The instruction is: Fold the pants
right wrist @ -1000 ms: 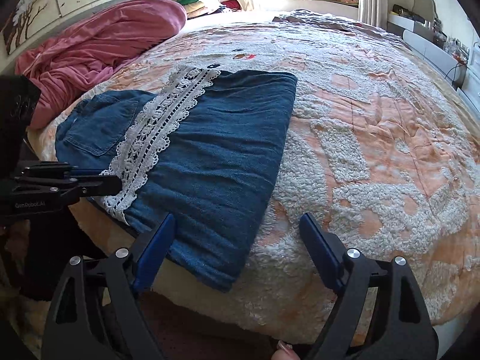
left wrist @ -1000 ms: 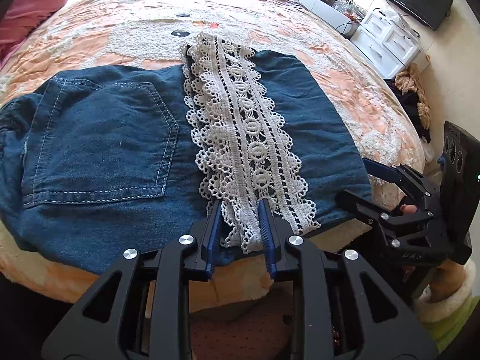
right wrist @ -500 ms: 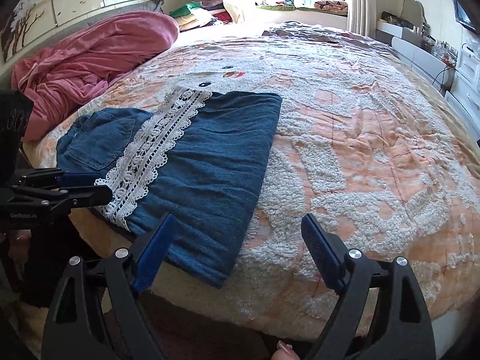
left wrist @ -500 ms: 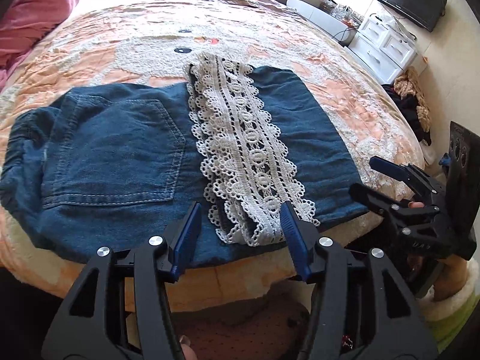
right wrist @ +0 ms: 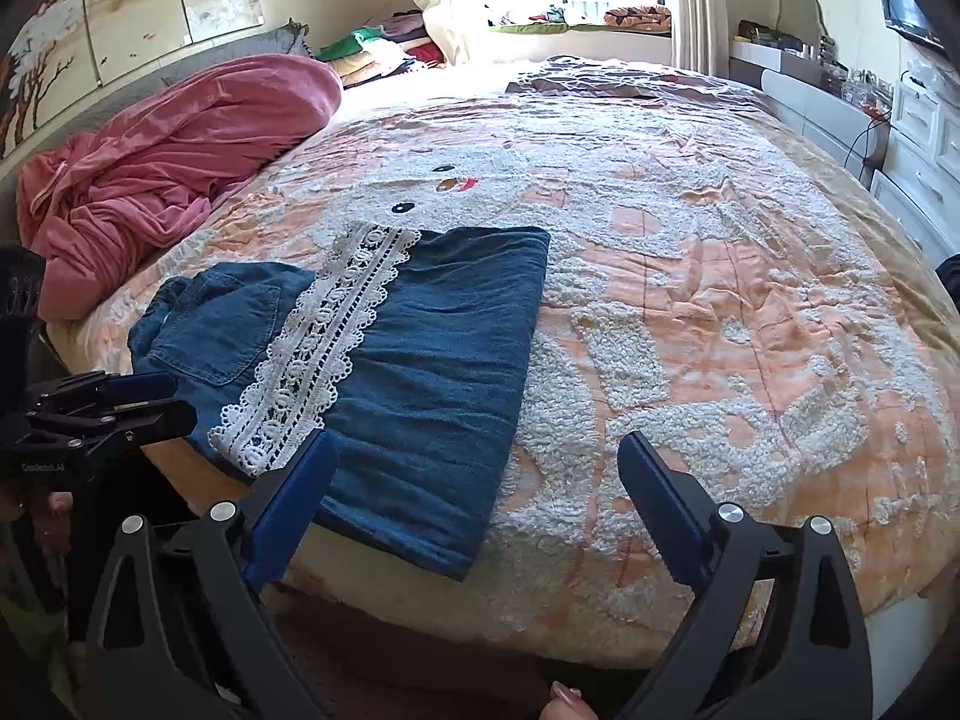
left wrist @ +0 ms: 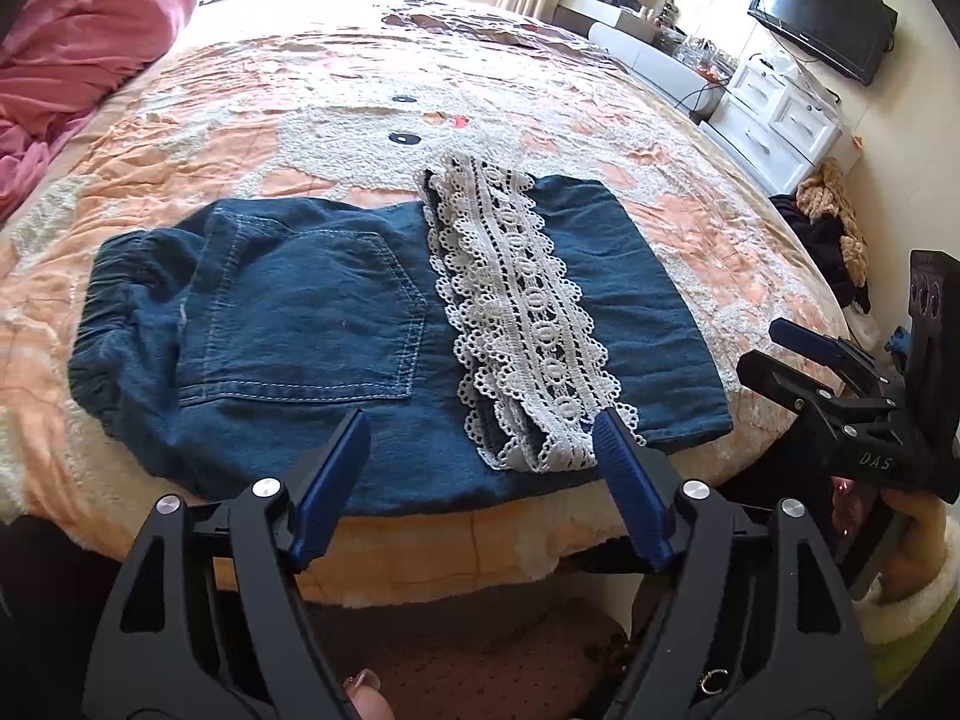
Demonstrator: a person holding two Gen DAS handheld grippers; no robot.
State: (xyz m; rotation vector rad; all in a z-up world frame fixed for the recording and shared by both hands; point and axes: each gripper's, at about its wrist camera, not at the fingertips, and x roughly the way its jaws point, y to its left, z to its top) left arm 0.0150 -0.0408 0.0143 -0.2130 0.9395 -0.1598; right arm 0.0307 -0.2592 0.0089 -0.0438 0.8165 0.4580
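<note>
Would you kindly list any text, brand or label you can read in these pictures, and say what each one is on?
"DAS": on the body of the right gripper, seen in the left wrist view.
"GenRobot.AI", small and only just legible: on the body of the left gripper, seen in the right wrist view.
Small characters at the top of the wall painting: too blurred to read.
No readable text on the pants, their lace trim or the TV.

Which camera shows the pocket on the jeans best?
The left wrist view: the back pocket faces the camera, stitching clear. In the right wrist view the same pocket sits small, far left, beside the lace trim.
</note>
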